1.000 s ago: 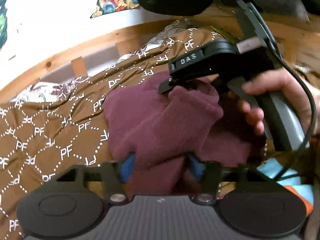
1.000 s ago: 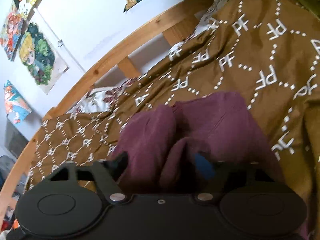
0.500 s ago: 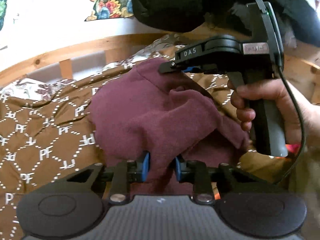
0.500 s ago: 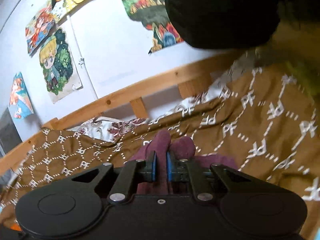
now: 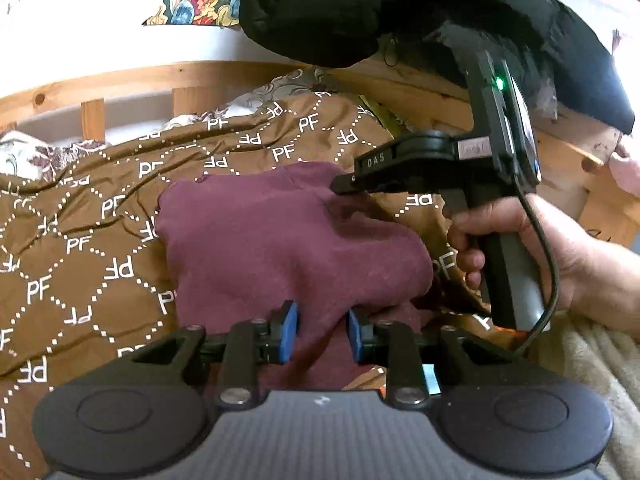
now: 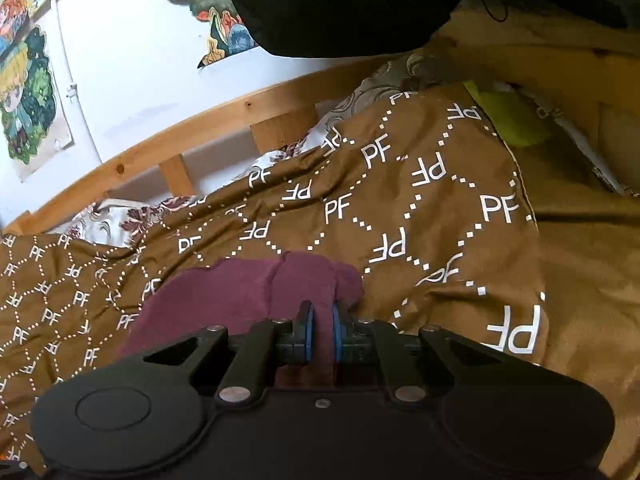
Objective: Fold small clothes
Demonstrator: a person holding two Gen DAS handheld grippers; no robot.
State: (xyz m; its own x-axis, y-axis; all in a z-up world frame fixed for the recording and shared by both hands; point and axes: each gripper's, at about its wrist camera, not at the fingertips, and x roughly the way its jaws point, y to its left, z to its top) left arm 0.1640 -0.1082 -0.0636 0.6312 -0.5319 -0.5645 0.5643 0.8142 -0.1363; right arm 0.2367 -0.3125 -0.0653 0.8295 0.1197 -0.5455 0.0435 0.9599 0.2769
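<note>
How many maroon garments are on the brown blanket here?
1: the maroon garment lies bunched on the brown blanket, pinched by both tongs. Others could be hidden beneath it.

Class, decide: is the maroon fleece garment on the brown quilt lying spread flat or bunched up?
Bunched up. The maroon fleece garment humps in thick rumpled folds on the brown patterned quilt, pinched by the left tongs and right tongs.

Open brown PF-patterned bedspread (image 5: 80,248) lies clear to the left of the maroon garment (image 5: 260,240), while the wooden bed rail (image 5: 120,80) closes off the far side behind it, a black padded sleeve (image 5: 340,8) overhangs above, and the right gripper (image 5: 344,184) with its hand (image 5: 520,248) blocks the garment's right.
</note>
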